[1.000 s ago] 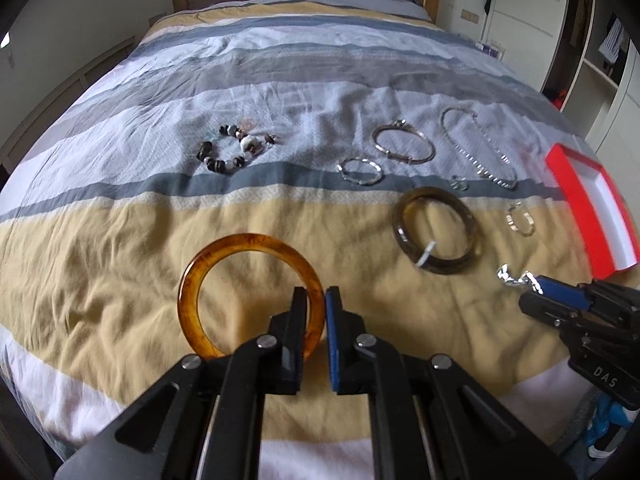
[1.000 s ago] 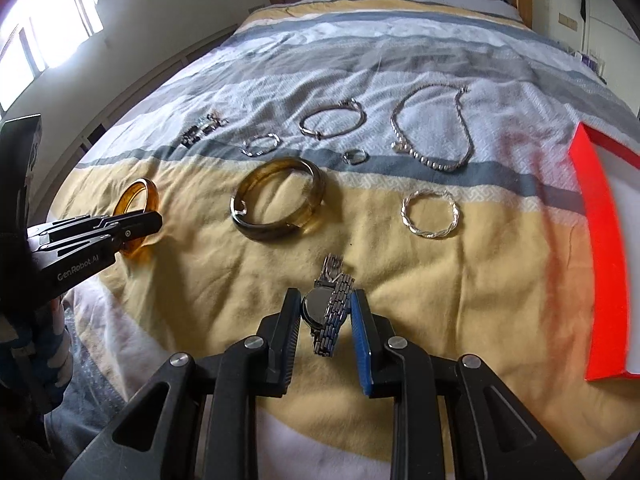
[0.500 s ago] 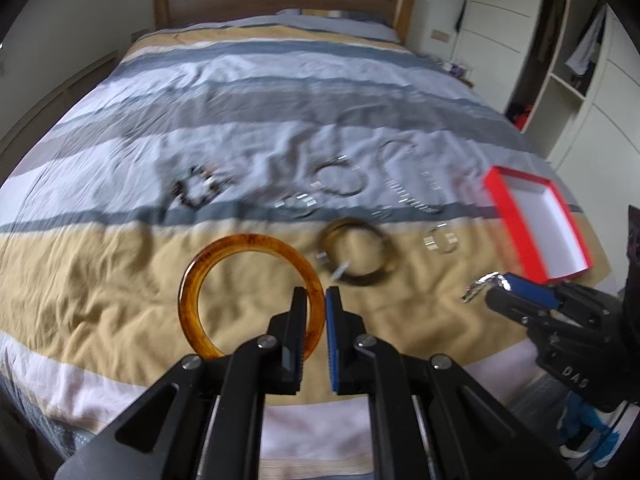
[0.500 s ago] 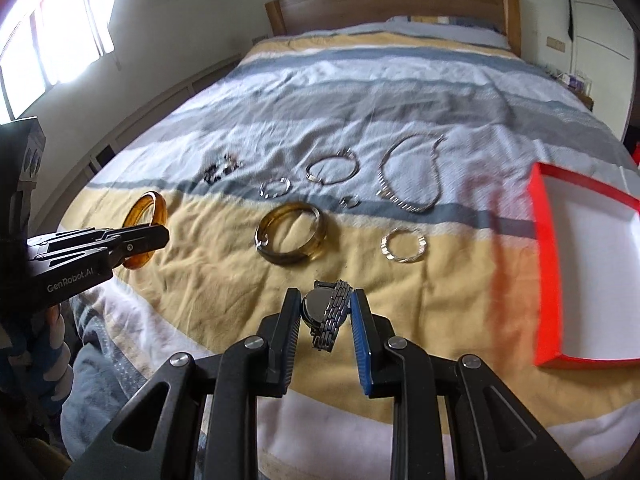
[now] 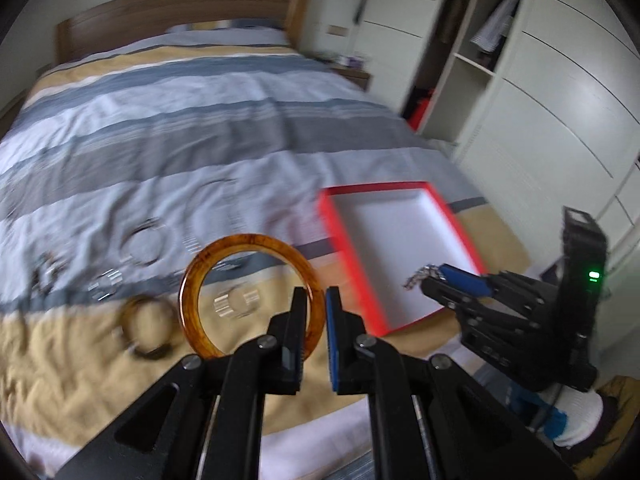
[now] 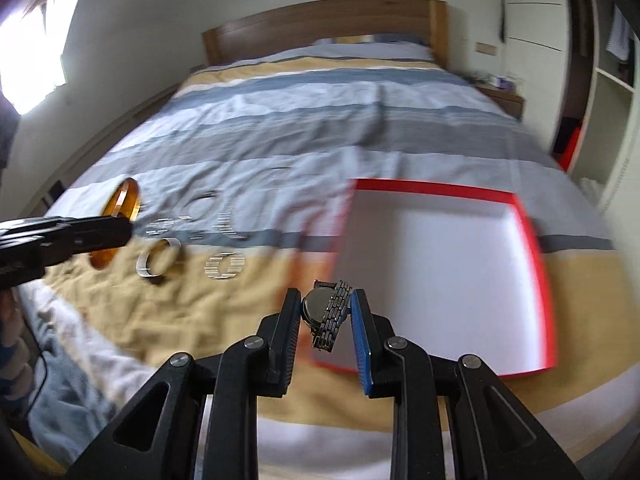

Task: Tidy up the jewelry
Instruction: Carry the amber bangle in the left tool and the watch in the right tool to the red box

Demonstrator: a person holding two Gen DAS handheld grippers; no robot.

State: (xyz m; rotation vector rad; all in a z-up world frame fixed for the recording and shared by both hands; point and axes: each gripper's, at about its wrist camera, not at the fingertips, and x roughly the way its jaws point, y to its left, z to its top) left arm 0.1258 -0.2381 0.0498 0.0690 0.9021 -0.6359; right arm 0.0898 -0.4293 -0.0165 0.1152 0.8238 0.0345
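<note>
Since a second ago both views have swung toward the red tray: then it sat at the frame edge, now the red-rimmed tray (image 5: 400, 248) (image 6: 536, 240) with its white floor fills the right half of both views. The jewelry left on the bed has slid leftward in frame and is motion-blurred.

Left gripper (image 5: 317, 312): jaws pinched on the rim of the amber bangle (image 5: 248, 292) (image 6: 116, 220), same grip point as before. The ring faces the left camera, its opening round and upright; from the right wrist view it is edge-on, a narrow ellipse leaning slightly right. It hangs in the air above the yellow band of the striped bedspread (image 5: 160, 140) (image 6: 320, 120), left of the tray.

Right gripper (image 6: 326, 312) (image 5: 430, 278): jaws clamped on a metal wristwatch (image 6: 326, 314) (image 5: 418, 276), unchanged in the grip. Dark case toward the black jaw, link band folded against the blue pad; long axis runs roughly up-down in frame, tilted, the band's end hanging below. It hovers above the tray's near-left corner.

Both grippers angle downward over the foot of the bed. A white-gloved hand (image 5: 576, 416) shows behind the right gripper.

Blurred on the bedspread: dark bangle (image 5: 148, 332), silver ring-shaped pieces (image 6: 224, 266); detail unreadable.
</note>
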